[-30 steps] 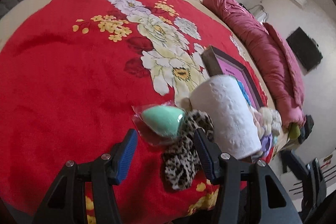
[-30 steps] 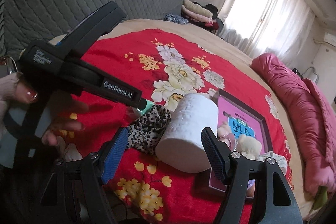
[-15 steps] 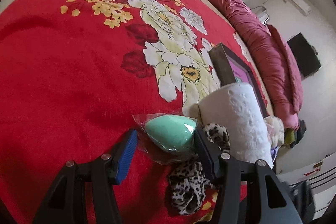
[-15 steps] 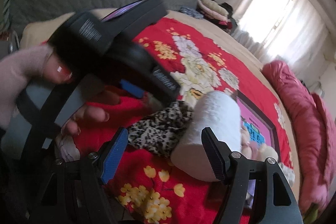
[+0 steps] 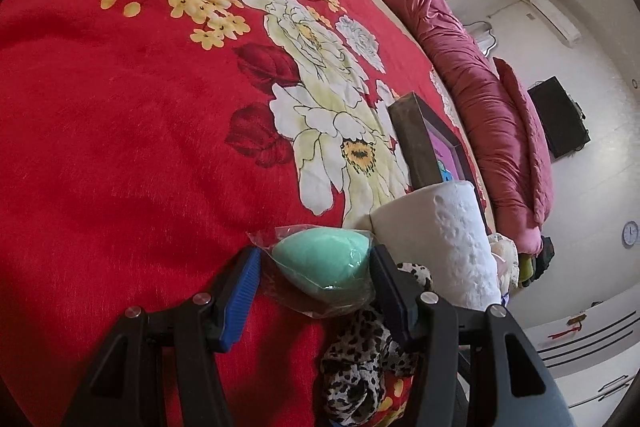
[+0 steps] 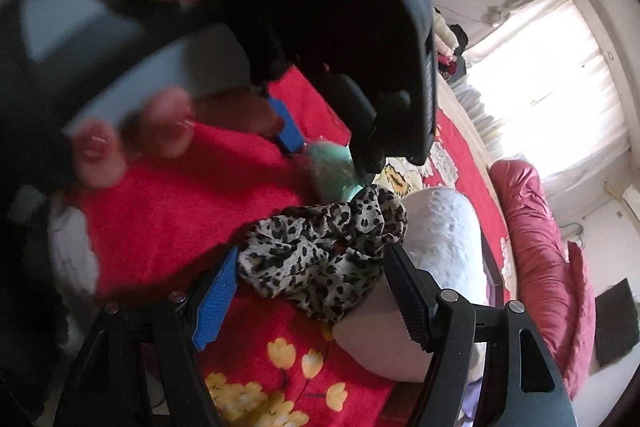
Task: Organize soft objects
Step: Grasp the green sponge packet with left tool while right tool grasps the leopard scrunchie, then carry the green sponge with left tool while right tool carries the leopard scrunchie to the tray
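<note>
A mint green sponge in a clear wrapper lies on the red blanket between the fingers of my left gripper. The gripper is open: the right pad is at the wrapper and a gap shows at the left pad. A leopard-print scrunchie lies against a white paper roll, and my right gripper is open around the scrunchie. In the right wrist view the sponge shows under the left gripper's dark body. In the left wrist view the paper roll stands right of the sponge.
A dark-rimmed box with a pink inside sits behind the roll, with plush toys beside it. A rolled maroon quilt lies along the bed's far side. A hand holds the left gripper. The red floral blanket stretches left.
My left gripper came forward and down until the sponge sat between its fingers. My right gripper sank and rolled, so the scrunchie, not the roll, is now between its fingers.
</note>
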`<state>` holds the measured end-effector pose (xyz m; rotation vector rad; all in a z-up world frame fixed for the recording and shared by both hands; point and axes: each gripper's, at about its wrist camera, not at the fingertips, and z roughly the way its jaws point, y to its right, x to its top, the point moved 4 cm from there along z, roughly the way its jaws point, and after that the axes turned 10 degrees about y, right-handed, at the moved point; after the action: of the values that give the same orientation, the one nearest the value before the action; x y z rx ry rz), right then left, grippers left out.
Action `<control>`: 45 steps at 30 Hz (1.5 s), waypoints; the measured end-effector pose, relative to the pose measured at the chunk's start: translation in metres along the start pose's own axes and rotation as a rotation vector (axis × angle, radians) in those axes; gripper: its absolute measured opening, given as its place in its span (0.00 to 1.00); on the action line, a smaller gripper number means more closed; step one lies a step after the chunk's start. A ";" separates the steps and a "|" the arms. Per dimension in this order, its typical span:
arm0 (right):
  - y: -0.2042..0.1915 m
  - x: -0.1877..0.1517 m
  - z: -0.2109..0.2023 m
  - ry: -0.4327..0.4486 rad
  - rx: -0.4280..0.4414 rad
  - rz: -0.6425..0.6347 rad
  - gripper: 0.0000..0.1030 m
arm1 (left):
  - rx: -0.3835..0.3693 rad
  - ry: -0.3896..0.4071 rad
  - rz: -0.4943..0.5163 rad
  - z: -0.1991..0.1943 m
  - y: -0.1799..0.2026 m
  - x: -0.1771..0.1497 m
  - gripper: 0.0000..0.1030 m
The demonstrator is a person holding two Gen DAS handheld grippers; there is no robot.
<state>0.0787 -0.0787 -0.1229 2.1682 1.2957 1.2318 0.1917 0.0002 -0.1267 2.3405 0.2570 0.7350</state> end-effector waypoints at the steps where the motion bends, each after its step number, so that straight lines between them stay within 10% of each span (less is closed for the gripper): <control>1: 0.001 0.001 0.004 0.003 -0.002 -0.003 0.71 | -0.003 -0.003 0.001 0.000 -0.001 0.000 0.54; 4: -0.001 0.004 0.016 0.021 0.004 -0.025 0.67 | -0.013 -0.009 -0.001 -0.001 -0.002 0.001 0.54; 11: 0.003 0.009 0.027 0.047 0.039 -0.002 0.14 | -0.016 -0.016 0.010 0.001 -0.002 0.001 0.54; 31: 0.108 0.013 -0.050 0.235 -0.055 0.328 0.12 | -0.017 0.088 0.063 -0.026 0.020 -0.001 0.46; 45: 0.155 -0.012 -0.120 0.284 -0.233 0.442 0.12 | -0.052 0.174 0.217 -0.063 0.102 -0.014 0.46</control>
<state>0.0642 -0.1888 0.0398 2.2314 0.7262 1.8146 0.1431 -0.0489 -0.0273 2.2802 0.0582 1.0409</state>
